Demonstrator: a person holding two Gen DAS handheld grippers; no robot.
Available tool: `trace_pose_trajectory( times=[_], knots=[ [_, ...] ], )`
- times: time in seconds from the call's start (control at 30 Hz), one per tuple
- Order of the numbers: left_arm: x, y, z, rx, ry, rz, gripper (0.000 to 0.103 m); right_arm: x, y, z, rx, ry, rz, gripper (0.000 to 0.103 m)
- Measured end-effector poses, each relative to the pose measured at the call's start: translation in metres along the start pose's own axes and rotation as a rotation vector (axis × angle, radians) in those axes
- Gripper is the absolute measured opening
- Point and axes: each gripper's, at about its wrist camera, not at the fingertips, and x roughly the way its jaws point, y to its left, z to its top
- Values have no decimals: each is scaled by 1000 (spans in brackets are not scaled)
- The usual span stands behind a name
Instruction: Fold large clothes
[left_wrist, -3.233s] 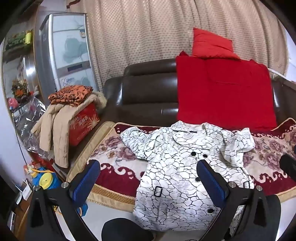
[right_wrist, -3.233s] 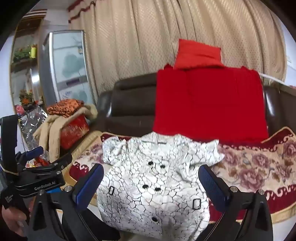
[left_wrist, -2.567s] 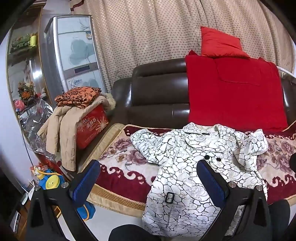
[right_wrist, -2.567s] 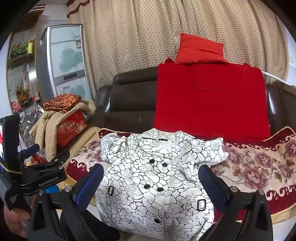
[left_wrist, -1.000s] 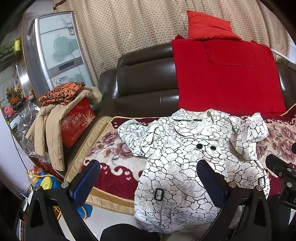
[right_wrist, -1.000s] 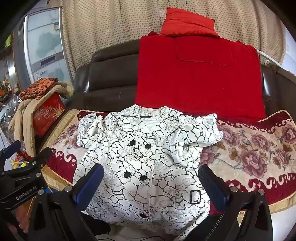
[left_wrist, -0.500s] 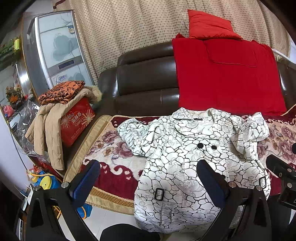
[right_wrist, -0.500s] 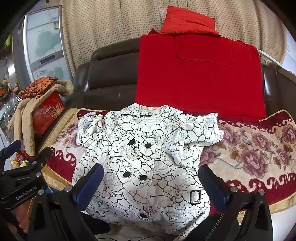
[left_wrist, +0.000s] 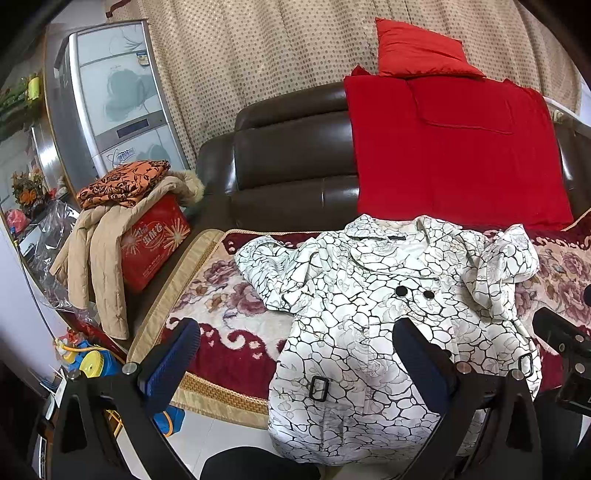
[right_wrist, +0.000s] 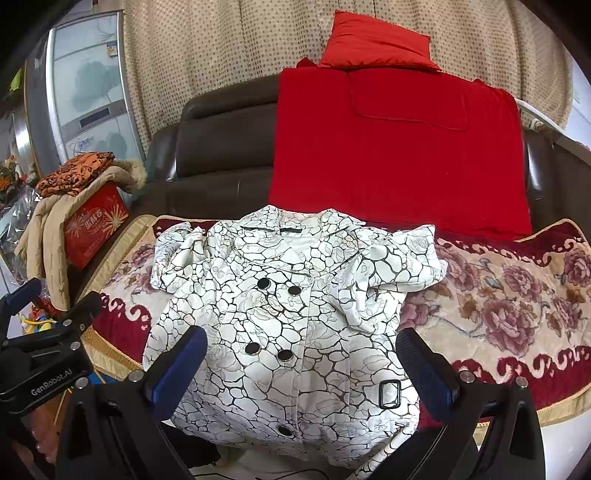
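White crackle-print coat (right_wrist: 288, 325) lies face-up, buttoned, sleeves crumpled; left gripper (left_wrist: 295, 354) and right gripper (right_wrist: 299, 365) spread, empty

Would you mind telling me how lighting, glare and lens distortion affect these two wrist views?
Left wrist view: even indoor light, sharp white coat, glare on the fridge, black fisheye corners. Right wrist view: similar light, sofa back bowed by the lens, bright window glow at the right edge.

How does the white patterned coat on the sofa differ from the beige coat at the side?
The white patterned coat lies spread flat, front up, on the floral sofa cover; the beige coat hangs draped over a red box. The white one shows black buttons and buckles; the beige one is plain, with a fur trim. Neither is folded.
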Motion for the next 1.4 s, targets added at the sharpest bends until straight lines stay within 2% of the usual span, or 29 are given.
trace_pose_trajectory(
  times=[0.57, 1.07, 1.23, 1.33, 1.4],
  knots=[
    [18, -7, 4, 12, 22, 2, 103, 13, -4, 4, 4, 22, -8, 103],
    [57, -19, 10, 25, 53, -3, 103, 39, -19, 8, 22, 54, -43, 103],
    [92, -31, 6, 33, 78, -24, 103, 58, -45, 12, 69, 69, -47, 103],
    [129, -41, -4, 56, 132, -28, 103, 76, -84, 13, 154, 73, -29, 103],
    [160, -46, -14, 52, 181, -63, 103, 89, -119, 13, 238, 76, -40, 103]
  ],
)
